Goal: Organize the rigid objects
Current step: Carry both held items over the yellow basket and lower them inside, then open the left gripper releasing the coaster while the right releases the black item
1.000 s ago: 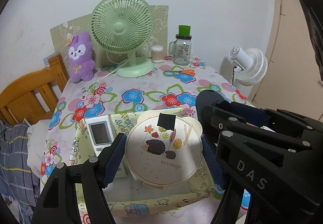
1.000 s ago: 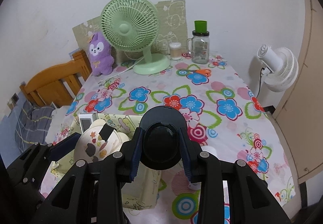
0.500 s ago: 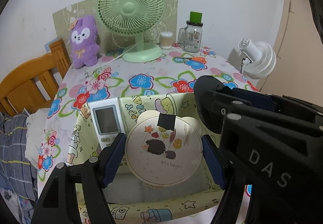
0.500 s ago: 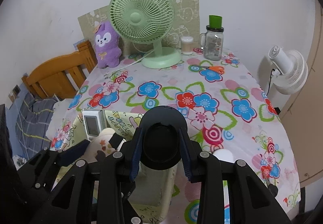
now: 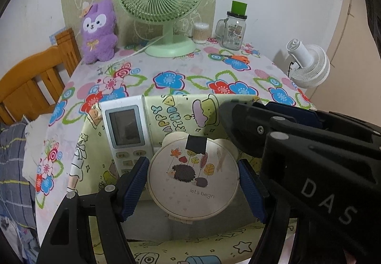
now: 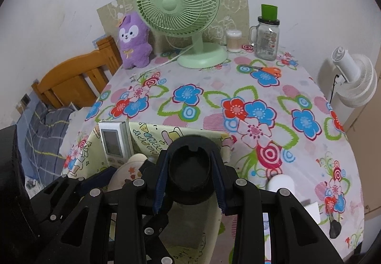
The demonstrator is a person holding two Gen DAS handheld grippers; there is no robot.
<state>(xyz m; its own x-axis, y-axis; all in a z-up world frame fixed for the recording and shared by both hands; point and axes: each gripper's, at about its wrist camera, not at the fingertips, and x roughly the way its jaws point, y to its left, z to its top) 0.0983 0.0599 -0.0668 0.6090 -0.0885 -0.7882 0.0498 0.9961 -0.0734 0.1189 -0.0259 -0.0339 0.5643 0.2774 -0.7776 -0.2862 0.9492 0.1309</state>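
Since a second ago both grippers have been drawing back and rising, so the storage box and the remote are now showing more fully beneath them. The left gripper point(image 5: 193, 189) is clamping a round white case point(image 5: 193, 178) with a hedgehog picture between its blue pads, holding it over the open yellow-green storage box point(image 5: 166, 111). Just ahead and left of that gripper, a white remote point(image 5: 125, 130) is leaning against the box's far wall, its screen facing up. To its right, the right gripper point(image 6: 189, 179) is squeezing a black round cap point(image 6: 190, 172) between its pads, also above the box; its black frame is crowding the right side of the left view. Right of the right gripper, a small white object point(image 6: 282, 184) is lying on the flowered tablecloth point(image 6: 262, 87). Farther ahead, orange scissors point(image 6: 269, 70) are resting on the cloth. At the far edge a green fan point(image 6: 178, 2) is standing, with a purple plush toy point(image 6: 134, 41) to its left and a tub of cotton swabs point(image 6: 233, 40) and a glass jar point(image 6: 268, 37) to its right.
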